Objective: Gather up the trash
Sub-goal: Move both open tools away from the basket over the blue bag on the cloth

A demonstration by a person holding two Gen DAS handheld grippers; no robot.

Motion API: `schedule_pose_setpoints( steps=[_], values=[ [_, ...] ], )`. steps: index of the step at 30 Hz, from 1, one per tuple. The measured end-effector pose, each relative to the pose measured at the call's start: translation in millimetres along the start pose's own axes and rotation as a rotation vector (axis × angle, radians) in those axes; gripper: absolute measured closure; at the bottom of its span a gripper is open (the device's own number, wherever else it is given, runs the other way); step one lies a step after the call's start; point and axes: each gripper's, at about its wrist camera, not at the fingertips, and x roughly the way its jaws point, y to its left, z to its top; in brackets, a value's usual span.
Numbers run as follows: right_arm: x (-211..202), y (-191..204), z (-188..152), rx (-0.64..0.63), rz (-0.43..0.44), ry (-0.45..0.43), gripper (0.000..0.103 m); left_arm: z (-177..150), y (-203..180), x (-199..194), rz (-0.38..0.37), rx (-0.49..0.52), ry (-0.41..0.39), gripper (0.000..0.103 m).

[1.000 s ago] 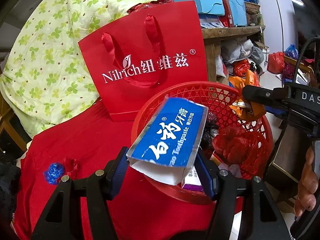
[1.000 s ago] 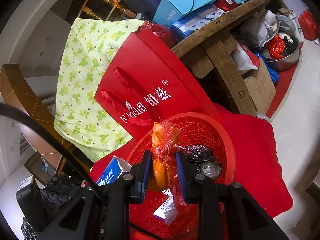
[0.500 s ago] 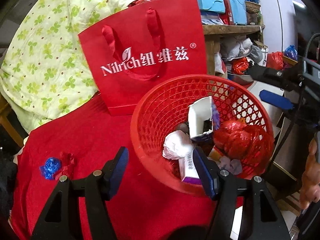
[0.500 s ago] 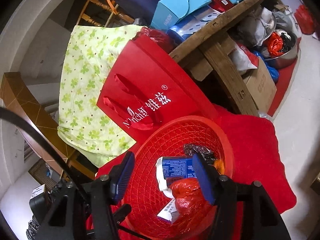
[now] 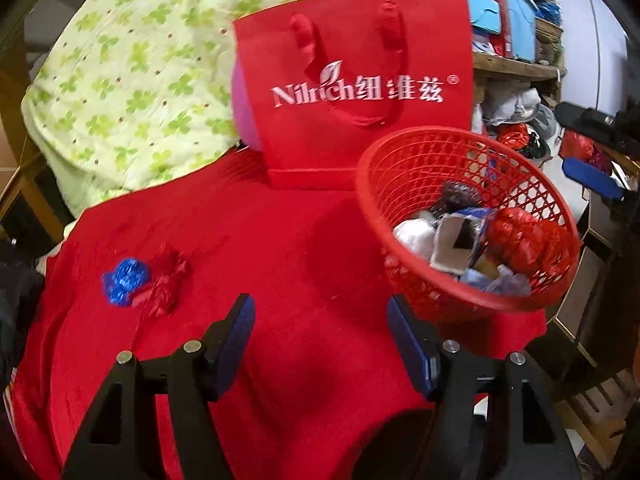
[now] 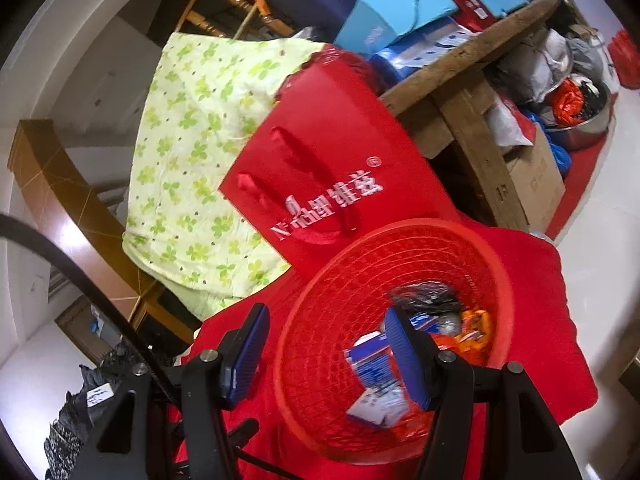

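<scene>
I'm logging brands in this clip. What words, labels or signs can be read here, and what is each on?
"Nilrich" with a leaf logo, Chinese characters and an ® mark: on the red paper bag.
Print on the blue and white carton in the red basket: too blurred to read.
Lettering on the light blue box: too small to read.

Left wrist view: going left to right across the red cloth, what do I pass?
Blue foil wrapper → crumpled red wrapper → bare red cloth → red mesh basket holding the toothpaste box and red plastic bag.
</scene>
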Motion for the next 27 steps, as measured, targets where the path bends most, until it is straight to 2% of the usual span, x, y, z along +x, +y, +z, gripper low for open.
schedule_pose_setpoints(
  steps=[11, 27],
  values=[
    [13, 77, -25, -0.133, 0.050, 0.060, 0.039, -33, 61, -24, 0.059, -0.110, -0.008, 0.034],
    [32, 211, -93, -0.349, 0.170, 0.179, 0.039, -108, 170, -80, 0.215, -0.317, -0.033, 0.032]
  ],
)
